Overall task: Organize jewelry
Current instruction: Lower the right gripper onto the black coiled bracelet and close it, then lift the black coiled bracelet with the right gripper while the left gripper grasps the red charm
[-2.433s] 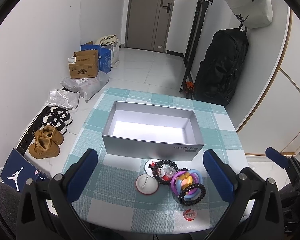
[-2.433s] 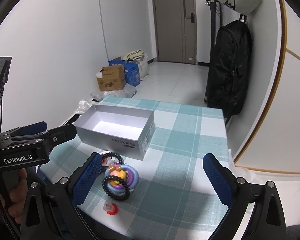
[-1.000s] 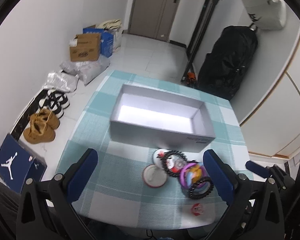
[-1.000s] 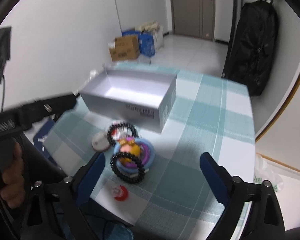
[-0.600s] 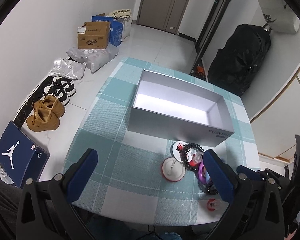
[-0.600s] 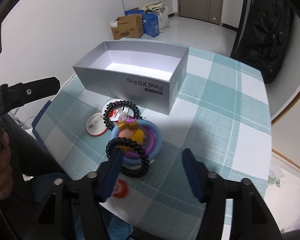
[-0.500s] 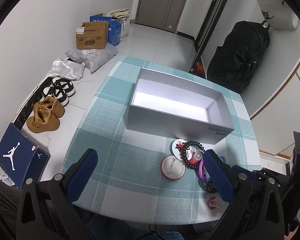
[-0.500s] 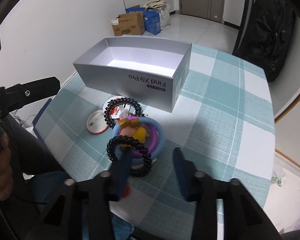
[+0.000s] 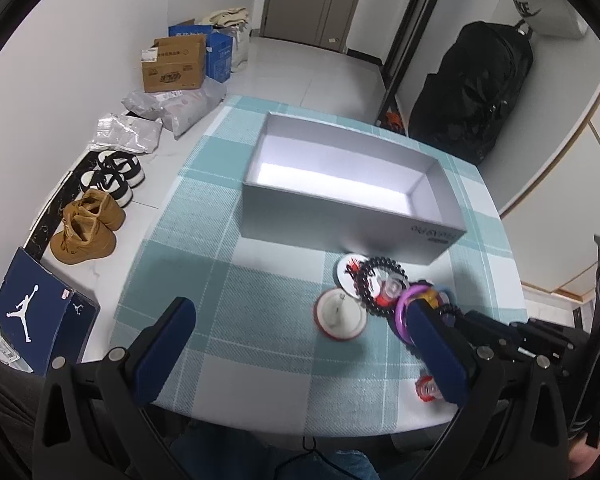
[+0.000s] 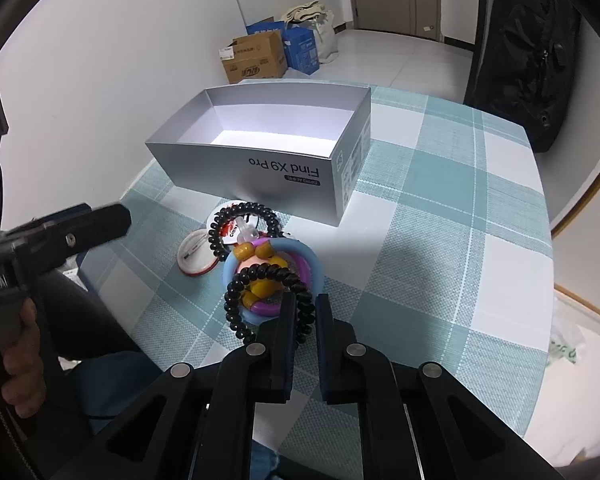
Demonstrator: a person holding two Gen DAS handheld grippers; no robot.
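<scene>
Since half a second ago the right gripper (image 10: 304, 312) has narrowed from a wide spread to a pinch on the near black spiral hair tie (image 10: 266, 300), whose coil sits between the blue pads at lower centre of the right wrist view. That tie lies on the pile of blue and purple rings (image 10: 276, 276) in front of the silver box (image 10: 260, 168). The left gripper (image 9: 300, 350) stays spread wide above the checked tablecloth (image 9: 220, 280), holding nothing.
</scene>
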